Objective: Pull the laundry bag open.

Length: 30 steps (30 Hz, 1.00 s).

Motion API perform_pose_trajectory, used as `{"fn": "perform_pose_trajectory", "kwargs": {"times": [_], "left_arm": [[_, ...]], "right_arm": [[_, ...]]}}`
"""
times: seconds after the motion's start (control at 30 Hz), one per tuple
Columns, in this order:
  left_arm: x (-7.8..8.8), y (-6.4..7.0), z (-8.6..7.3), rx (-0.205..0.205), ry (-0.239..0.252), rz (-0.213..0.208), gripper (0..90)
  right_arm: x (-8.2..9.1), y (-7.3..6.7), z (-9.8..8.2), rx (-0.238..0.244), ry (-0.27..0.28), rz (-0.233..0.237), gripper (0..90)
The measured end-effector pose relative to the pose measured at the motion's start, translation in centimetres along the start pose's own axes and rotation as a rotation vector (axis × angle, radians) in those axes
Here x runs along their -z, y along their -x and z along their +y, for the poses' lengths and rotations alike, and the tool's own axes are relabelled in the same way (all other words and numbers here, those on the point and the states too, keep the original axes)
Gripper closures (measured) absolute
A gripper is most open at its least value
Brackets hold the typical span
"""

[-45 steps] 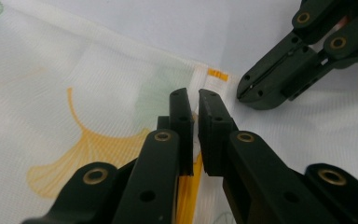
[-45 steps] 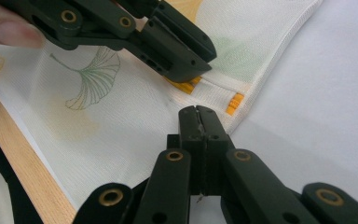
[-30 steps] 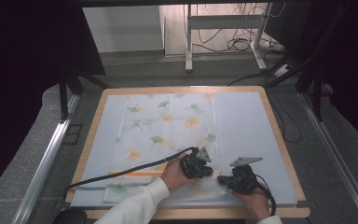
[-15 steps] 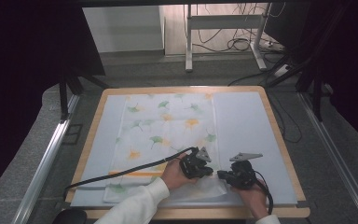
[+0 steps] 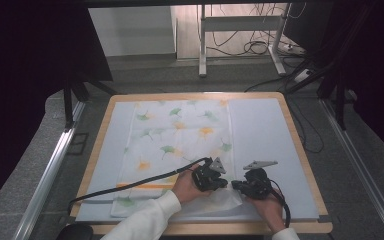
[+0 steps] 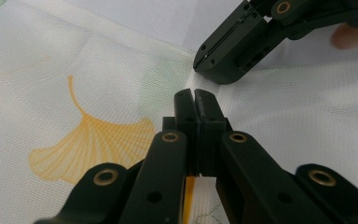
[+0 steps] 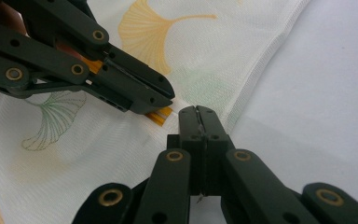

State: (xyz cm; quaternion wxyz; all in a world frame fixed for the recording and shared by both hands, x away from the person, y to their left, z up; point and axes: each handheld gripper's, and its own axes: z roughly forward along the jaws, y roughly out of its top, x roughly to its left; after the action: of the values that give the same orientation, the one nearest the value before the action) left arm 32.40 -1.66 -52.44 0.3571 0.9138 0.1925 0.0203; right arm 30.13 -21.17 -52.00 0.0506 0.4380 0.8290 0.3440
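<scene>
**A:** Cloth (image 5: 180,145) first: white fabric printed with yellow and green ginkgo leaves, spread flat on the pale mat (image 5: 260,130) that covers the wooden-edged table (image 5: 300,150). It takes the left and middle of the mat, and the strip of mat to the right of the cloth lies bare.

**B:** And the tools?

**A:** Both sit at the cloth's near right corner, close together, nose to nose. The left gripper (image 5: 221,182) is held in a hand (image 5: 186,184) with a white sleeve, its black cable (image 5: 130,184) trailing back across the cloth's near edge. The right gripper (image 5: 236,186) sits just beside it, a hand (image 5: 269,207) behind it.

**B:** Jaws?

**A:** In the left gripper view the left gripper (image 6: 196,100) is clenched, jaws pressed together with a fold of cloth (image 6: 74,93) pinched between the tips. The right gripper (image 6: 205,65) comes in from the top, just beyond those tips. In the right gripper view the right gripper (image 7: 196,114) is clamped tight too, a thin sliver of cloth (image 7: 135,154) caught in the seam between its jaws, right at the hemmed edge where the cloth meets the mat (image 7: 317,93).

**B:** Anything near the pinch?

**A:** An orange stripe (image 7: 161,114) on the cloth peeks out under the left gripper (image 7: 165,95), just beside the right one's tips. A yellow leaf (image 7: 154,28) lies beyond it.
</scene>
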Motion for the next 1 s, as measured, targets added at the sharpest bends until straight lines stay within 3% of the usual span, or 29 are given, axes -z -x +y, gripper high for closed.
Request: {"fn": "perform_pose_trajectory", "kwargs": {"times": [1.0], "left_arm": [[0.56,-0.05,-0.26,-0.006,-0.016,-0.001,90.0]], "right_arm": [[0.02,0.27,-0.21,0.006,0.01,0.015,89.7]]}}
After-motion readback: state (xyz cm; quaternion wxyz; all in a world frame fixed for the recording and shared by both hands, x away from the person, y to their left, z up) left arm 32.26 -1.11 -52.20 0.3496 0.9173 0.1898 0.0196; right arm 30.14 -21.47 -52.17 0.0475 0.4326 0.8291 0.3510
